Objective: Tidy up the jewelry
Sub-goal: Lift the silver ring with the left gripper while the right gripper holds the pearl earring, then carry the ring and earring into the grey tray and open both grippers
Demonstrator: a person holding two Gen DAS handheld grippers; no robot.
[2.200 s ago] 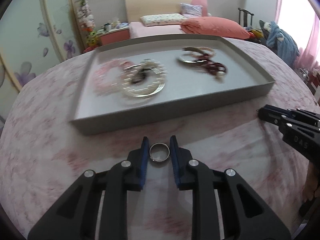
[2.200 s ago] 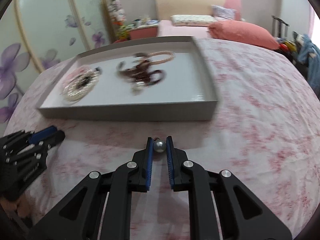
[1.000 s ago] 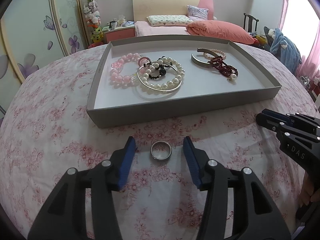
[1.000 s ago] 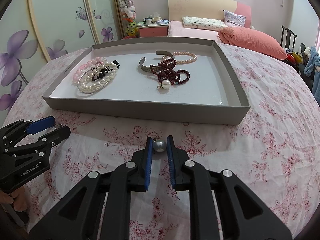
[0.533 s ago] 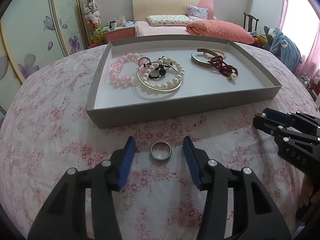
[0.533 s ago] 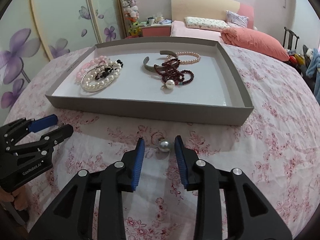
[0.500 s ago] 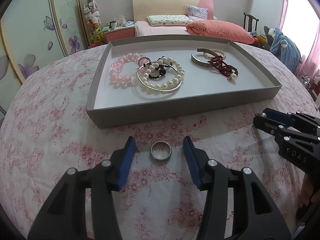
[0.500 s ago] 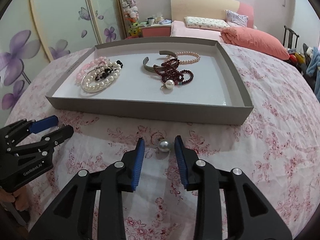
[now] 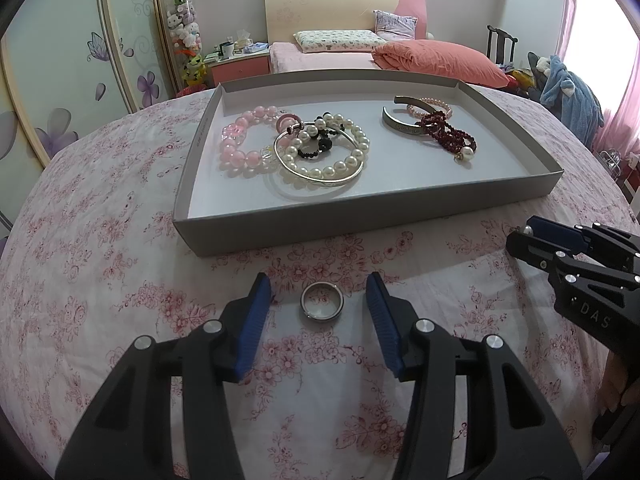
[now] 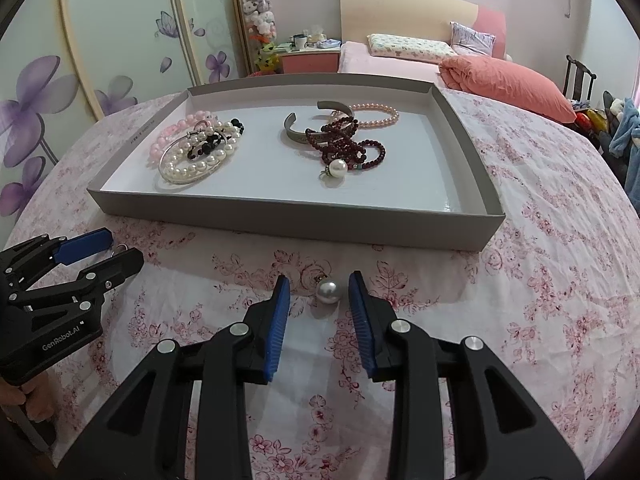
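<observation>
A silver ring (image 9: 322, 306) lies flat on the floral tablecloth between the open fingers of my left gripper (image 9: 319, 285), untouched. A pearl earring (image 10: 329, 291) lies on the cloth between the open fingers of my right gripper (image 10: 319, 285), also untouched. Behind both stands a grey tray (image 9: 360, 216) (image 10: 296, 218). It holds a pink bead bracelet (image 9: 240, 148), a pearl bracelet with a silver bangle (image 9: 320, 158), a metal cuff (image 9: 400, 124) and dark red beads with a pearl (image 9: 450, 140). The right gripper also shows in the left wrist view (image 9: 532, 240), the left gripper in the right wrist view (image 10: 108, 248).
The round table carries a pink floral cloth (image 9: 100, 260). Beyond it are a bed with pink bedding (image 9: 400, 56), a nightstand (image 9: 240, 64) and sliding wardrobe doors with flower prints (image 10: 80, 60). A chair with clothes (image 9: 568, 92) stands at the right.
The left gripper opened first, leaving the ring on the cloth. The right gripper then opened and let go of the pearl earring. Both items now lie free near the tray's front wall.
</observation>
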